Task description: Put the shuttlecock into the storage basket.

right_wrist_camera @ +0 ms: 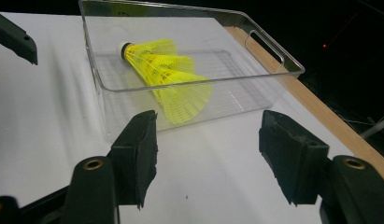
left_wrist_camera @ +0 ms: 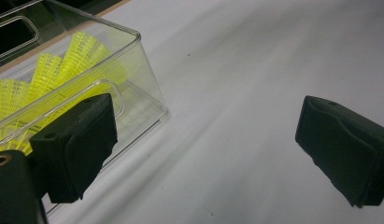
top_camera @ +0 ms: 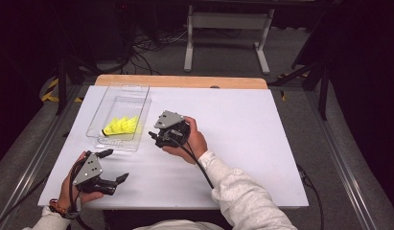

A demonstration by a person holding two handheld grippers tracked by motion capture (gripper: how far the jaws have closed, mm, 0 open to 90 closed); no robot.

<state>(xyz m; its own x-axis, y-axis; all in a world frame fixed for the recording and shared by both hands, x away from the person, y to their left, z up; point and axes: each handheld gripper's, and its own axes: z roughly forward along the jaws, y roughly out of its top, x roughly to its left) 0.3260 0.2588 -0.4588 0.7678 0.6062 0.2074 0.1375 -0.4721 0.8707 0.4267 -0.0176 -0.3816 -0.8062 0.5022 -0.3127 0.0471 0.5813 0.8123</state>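
Shuttlecocks (top_camera: 121, 125) lie inside tray (top_camera: 143, 103), seemingly stacked.

**Shuttlecocks in the tray**

Yellow mesh-skirted shuttlecocks (right_wrist_camera: 168, 74) lay nested on their sides in a clear plastic tray (right_wrist_camera: 273, 74), white cork end pointing away, just beyond the right gripper (right_wrist_camera: 208, 154), whose empty jaws stood apart.

High view above the table (top_camera: 242, 143); both low gripper views near the clear tray (right_wrist_camera: 273, 60).
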